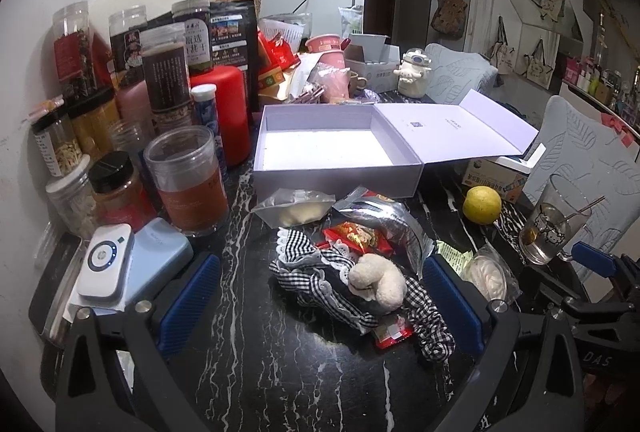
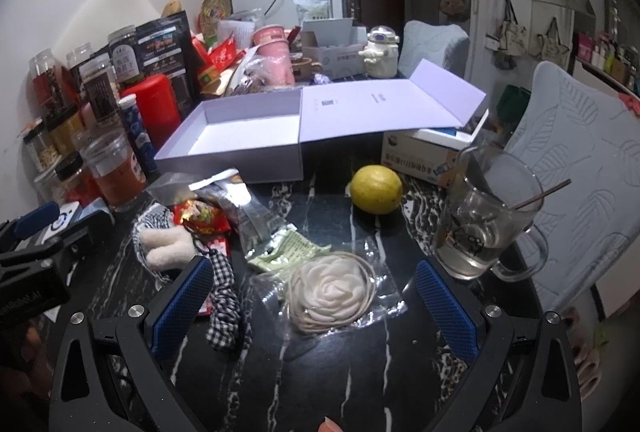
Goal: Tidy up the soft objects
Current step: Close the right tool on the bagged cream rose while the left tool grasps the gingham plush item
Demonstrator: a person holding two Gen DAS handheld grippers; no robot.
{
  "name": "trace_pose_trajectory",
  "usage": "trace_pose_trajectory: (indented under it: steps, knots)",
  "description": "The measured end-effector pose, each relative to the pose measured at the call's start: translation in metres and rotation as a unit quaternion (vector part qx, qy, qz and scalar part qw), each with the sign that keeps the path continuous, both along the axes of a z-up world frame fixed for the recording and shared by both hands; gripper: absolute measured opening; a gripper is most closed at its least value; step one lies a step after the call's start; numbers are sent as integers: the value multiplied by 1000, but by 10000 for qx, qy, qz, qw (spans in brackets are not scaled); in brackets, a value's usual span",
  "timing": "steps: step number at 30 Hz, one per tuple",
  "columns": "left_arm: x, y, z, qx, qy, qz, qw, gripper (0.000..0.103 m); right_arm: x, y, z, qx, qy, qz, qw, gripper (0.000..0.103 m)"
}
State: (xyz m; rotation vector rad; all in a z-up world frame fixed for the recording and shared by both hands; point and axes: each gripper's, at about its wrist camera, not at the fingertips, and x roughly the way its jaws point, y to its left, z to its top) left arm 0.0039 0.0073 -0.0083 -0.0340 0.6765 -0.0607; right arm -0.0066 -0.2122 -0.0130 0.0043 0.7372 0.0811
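Note:
On the black marble table lies a heap of black-and-white gingham cloth (image 1: 316, 272) with a cream plush toy (image 1: 378, 282) on top. My left gripper (image 1: 320, 302) is open, its blue pads on either side of the heap. The plush toy (image 2: 168, 246) and the gingham cloth (image 2: 224, 302) lie at the left in the right wrist view. A white fabric flower in a clear bag (image 2: 332, 292) lies between the pads of my open right gripper (image 2: 314, 302). The same flower bag (image 1: 488, 274) shows right of the left gripper. An empty lavender box (image 1: 332, 148) with its lid folded back stands behind.
Jars and bottles (image 1: 120, 104) crowd the left side. A silver foil pouch (image 1: 384, 220), red snack packets (image 1: 358, 236) and a clear bag (image 1: 294, 208) lie by the cloth. A lemon (image 2: 376, 188), a glass mug (image 2: 484, 220) and a padded chair (image 2: 580, 168) are to the right.

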Motion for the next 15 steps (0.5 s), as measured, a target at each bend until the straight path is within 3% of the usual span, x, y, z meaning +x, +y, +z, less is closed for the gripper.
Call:
trace_pose_trajectory:
  steps: [15]
  knots:
    - [32,-11,-25,-8,414,-96,9991,103,45,-4,-53,-235,699,189,9971,103]
